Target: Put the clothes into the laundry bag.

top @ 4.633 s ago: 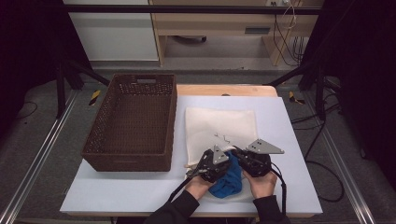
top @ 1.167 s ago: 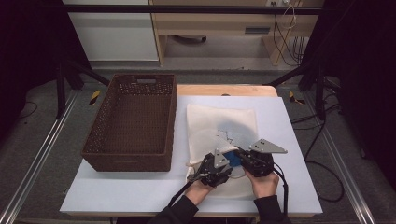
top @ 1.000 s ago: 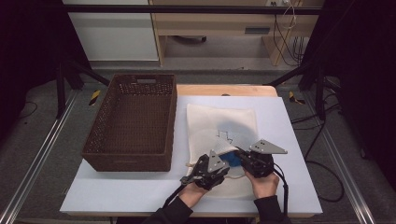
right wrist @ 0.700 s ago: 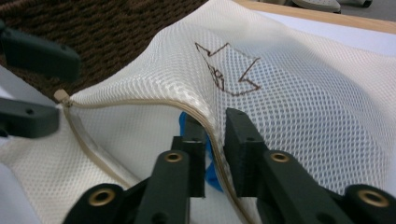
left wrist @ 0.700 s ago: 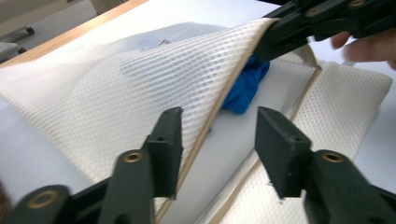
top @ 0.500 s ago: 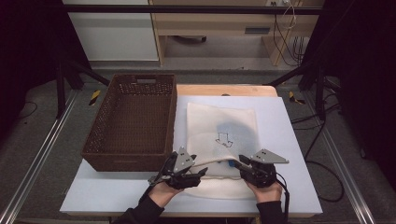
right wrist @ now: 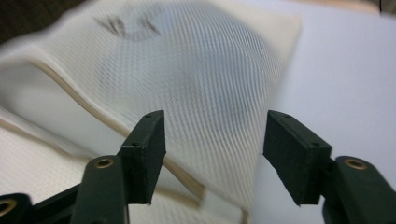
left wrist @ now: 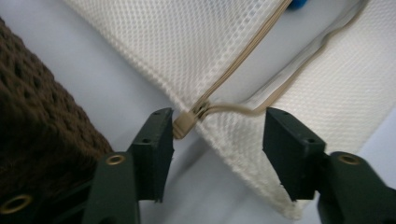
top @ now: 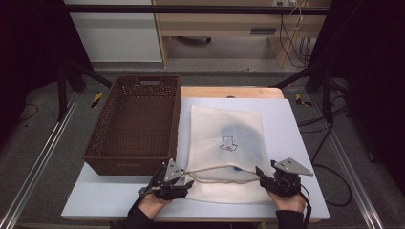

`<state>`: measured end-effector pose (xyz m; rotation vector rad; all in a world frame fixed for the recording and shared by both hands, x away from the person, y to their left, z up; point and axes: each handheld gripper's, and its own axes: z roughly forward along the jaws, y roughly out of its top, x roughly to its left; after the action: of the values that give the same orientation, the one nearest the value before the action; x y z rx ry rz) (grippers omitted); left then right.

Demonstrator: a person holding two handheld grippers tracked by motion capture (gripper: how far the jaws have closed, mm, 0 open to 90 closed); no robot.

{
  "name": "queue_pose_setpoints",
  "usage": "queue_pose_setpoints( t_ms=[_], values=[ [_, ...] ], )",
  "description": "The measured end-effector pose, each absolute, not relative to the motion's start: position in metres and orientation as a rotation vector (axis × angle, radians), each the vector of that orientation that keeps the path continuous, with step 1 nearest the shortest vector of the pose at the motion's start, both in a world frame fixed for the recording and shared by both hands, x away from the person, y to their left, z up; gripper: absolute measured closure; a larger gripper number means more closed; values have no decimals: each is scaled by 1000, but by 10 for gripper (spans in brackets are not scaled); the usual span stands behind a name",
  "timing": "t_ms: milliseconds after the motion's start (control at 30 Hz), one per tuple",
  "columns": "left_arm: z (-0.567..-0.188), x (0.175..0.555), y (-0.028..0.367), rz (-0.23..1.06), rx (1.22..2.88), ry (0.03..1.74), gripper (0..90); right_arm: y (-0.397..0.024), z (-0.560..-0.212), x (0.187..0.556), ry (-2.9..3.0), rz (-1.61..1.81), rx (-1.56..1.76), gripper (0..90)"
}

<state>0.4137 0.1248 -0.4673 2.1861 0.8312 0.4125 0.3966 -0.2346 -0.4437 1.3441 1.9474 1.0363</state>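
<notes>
A cream mesh bag [top: 224,133] lies flat on the white table [top: 296,124], with a blue cloth [top: 239,131] showing dimly through it. A speck of blue [top: 237,168] peeks out at its near zipper edge. My left gripper [top: 188,182] sits at the bag's near left corner. Its jaws are open and have just been closing a little, and the tan zipper pull [left wrist: 183,125] lies untouched by its left jaw [left wrist: 217,149]. My right gripper [top: 263,174] is at the near right corner. Its jaws have just been opening and stand open over the mesh [right wrist: 201,70] without pressing it [right wrist: 215,149].
A brown wicker basket [top: 133,124] stands on the left of the table, its corner [left wrist: 37,130] close to my left gripper. Bare table [right wrist: 345,70] lies right of the bag. Dark frame rails and cables surround the table.
Both hands have moved apart from the middle of the bag's near edge to its two near corners. Both grippers' jaws have opened, and the bag's mouth now lies flatter.
</notes>
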Motion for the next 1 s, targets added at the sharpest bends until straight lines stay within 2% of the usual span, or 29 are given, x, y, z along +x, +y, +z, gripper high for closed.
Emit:
queue_pose_setpoints(
  t_ms=[100,267,667,800,1000],
  values=[
    [-474,415,124,425,2215,850,638,-241,-459,399,1999,985,1389,442],
    [-475,419,127,368,2201,875,777,-247,-476,406,2051,929,1461,509],
    [-475,418,133,389,2179,880,847,-249,-478,405,2062,879,1490,696],
    [-476,418,133,405,2174,870,842,-249,-478,404,2070,875,1496,672],
    [-463,415,140,402,2120,843,734,-250,-475,405,2047,933,1475,490]
  ],
)
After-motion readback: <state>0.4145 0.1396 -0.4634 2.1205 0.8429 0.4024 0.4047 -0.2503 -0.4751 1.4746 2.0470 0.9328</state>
